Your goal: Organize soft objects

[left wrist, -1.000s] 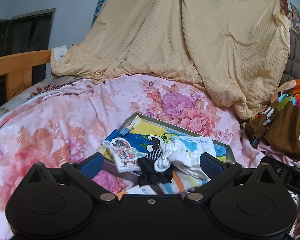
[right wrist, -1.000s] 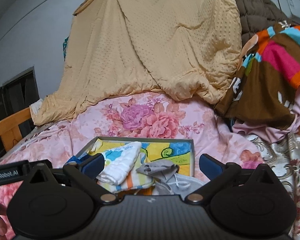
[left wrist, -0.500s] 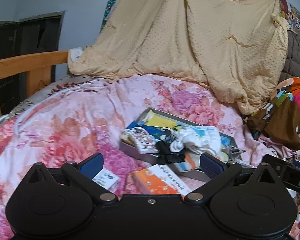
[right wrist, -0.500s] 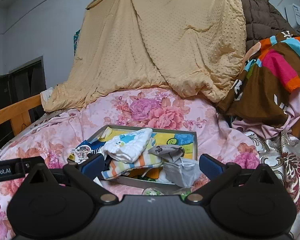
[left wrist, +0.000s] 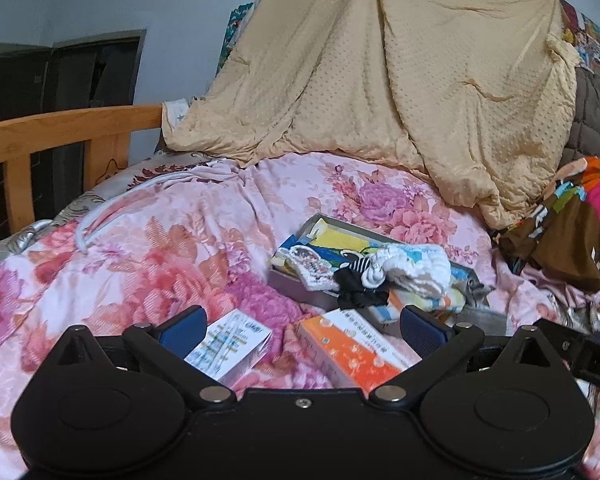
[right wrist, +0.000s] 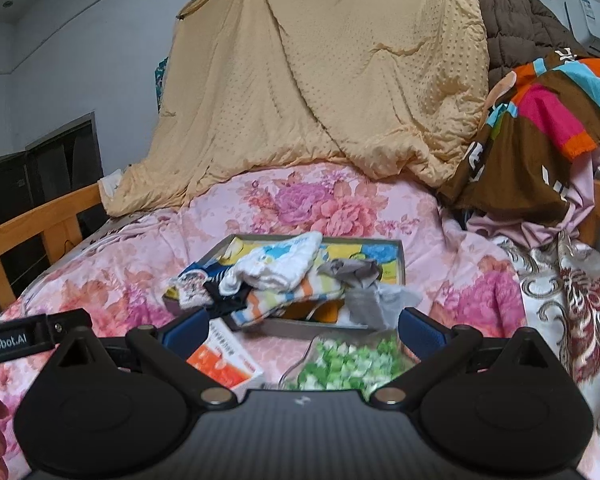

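A shallow grey tray [left wrist: 288, 280] [right wrist: 400, 256] lies on the pink floral bedspread, piled with soft items: a white folded cloth [left wrist: 416, 266] [right wrist: 284, 264], a black sock [left wrist: 356, 290], a patterned sock [left wrist: 310, 262], a striped towel [right wrist: 288, 300] and a grey garment [right wrist: 364, 292] hanging over the near rim. My left gripper [left wrist: 302, 326] is open and empty, held back from the tray. My right gripper [right wrist: 304, 326] is open and empty, also short of the tray.
An orange box [left wrist: 352, 354] [right wrist: 220, 356] and a white box [left wrist: 232, 344] lie on the bedspread in front of the tray. A bag of green-white pieces [right wrist: 348, 364] sits near the right gripper. A tan quilt [left wrist: 400, 80] hangs behind; colourful clothes [right wrist: 540, 128] pile at right; wooden bed rail [left wrist: 60, 132] at left.
Both grippers have pulled back and up from the tray, so it looks smaller and the boxes and the green bag have come into view. Both stay open.
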{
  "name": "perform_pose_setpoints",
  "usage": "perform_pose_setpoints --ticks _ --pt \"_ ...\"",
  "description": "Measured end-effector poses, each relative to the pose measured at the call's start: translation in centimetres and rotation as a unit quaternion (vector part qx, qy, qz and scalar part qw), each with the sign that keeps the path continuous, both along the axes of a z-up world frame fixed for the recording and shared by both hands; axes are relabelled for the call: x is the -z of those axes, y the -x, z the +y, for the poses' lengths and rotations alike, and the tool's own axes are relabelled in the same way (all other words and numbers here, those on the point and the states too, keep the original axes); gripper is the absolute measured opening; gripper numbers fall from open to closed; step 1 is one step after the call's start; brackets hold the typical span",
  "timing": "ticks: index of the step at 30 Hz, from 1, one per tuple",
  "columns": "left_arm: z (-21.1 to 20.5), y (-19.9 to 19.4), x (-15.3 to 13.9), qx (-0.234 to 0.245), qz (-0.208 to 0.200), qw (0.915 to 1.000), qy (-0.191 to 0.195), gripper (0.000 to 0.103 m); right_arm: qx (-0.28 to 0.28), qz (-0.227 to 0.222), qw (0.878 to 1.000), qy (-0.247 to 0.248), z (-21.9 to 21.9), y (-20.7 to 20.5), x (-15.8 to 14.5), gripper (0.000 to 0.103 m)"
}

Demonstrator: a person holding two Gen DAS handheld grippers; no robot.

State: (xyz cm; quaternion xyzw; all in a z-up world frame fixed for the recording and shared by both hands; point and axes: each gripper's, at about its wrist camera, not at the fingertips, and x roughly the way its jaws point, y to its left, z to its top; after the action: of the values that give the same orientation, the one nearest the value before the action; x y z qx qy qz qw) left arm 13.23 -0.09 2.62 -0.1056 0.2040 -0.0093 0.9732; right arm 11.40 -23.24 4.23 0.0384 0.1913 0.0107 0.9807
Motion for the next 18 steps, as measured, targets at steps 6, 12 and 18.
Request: perform_pose_setpoints --ticks 6,12,18 --pt "0.7 2.4 0.7 0.0 0.022 0.9993 -0.029 0.102 0.008 0.007 1.0 0.002 0.8 2.4 0.5 0.103" --pt "1.0 4.5 0.4 0.012 0.015 0.9991 -0.038 0.102 0.011 0.014 1.0 0.002 1.3 4.3 1.1 0.103" --pt "1.8 6.0 1.1 0.004 0.036 0.9991 -0.02 0.102 0.012 0.019 1.0 0.003 1.8 5.6 1.5 0.103"
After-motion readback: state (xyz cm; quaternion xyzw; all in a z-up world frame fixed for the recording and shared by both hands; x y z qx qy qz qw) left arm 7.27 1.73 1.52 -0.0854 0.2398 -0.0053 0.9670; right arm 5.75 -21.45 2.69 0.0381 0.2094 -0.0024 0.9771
